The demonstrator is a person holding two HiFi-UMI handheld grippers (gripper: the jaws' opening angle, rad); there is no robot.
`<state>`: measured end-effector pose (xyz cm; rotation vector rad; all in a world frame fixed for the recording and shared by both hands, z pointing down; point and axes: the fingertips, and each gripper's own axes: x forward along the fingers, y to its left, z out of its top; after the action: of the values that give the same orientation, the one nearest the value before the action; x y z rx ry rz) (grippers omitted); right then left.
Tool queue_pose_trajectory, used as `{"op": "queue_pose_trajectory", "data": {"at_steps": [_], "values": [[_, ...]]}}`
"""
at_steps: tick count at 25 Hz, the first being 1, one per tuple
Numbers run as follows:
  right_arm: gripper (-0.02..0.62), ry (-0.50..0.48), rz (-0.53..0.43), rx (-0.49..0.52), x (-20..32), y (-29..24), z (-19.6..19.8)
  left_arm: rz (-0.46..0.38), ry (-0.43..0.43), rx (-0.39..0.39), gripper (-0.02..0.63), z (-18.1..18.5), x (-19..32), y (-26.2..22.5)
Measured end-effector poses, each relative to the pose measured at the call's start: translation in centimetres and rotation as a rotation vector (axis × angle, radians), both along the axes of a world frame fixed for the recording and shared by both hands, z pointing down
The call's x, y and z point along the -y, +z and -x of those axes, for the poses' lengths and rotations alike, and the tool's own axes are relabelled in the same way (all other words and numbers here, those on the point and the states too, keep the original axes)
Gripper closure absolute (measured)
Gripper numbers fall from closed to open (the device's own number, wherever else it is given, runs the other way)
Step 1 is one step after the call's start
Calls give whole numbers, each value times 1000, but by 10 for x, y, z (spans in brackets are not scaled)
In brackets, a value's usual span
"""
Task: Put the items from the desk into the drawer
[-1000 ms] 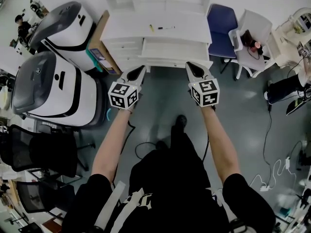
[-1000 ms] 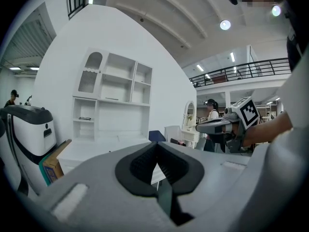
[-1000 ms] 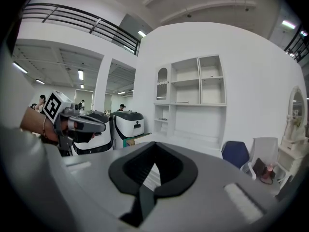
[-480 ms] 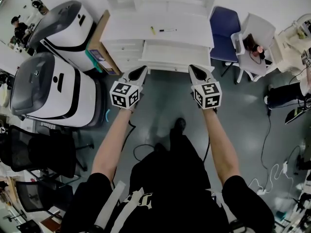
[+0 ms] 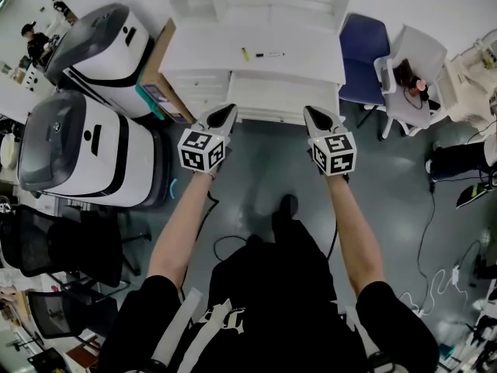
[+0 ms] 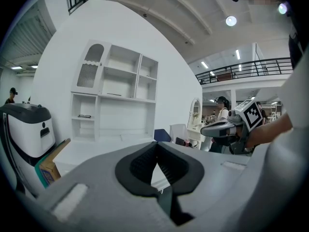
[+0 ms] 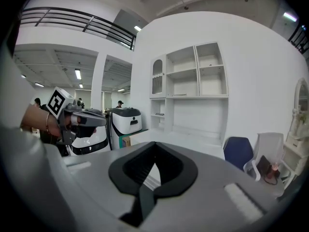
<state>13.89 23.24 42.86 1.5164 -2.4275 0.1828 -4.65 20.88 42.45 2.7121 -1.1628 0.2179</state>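
Left gripper (image 5: pixel 224 113) and right gripper (image 5: pixel 313 115): jaws closed, nothing held, both short of the white desk (image 5: pixel 210 53). A small yellow item (image 5: pixel 245 54) and a black pen (image 5: pixel 269 54) lie on it, behind the pulled-out drawer (image 5: pixel 283 99)

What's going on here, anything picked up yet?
A person stands facing the white desk, a grey two-jaw gripper in each hand. The left gripper and right gripper are both shut and empty, held out toward the desk. A short yellow stick and a thin black pen lie untouched on the desktop. The white drawer below looks pulled out, with nothing visible in it.
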Motion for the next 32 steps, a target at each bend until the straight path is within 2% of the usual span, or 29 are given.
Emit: {"op": "queue_pose_trajectory", "data": {"at_steps": [13,23,32], "values": [[592,-20,35,42,61,16,-25,29,-38,45,606,-18,52,10],[591,-60,51,37,98,27,-43,43,-69,70,606,-37,83,15],[591,-160,31,-3,120,31,-48,45,-111,80,606,-53,103,18]]}}
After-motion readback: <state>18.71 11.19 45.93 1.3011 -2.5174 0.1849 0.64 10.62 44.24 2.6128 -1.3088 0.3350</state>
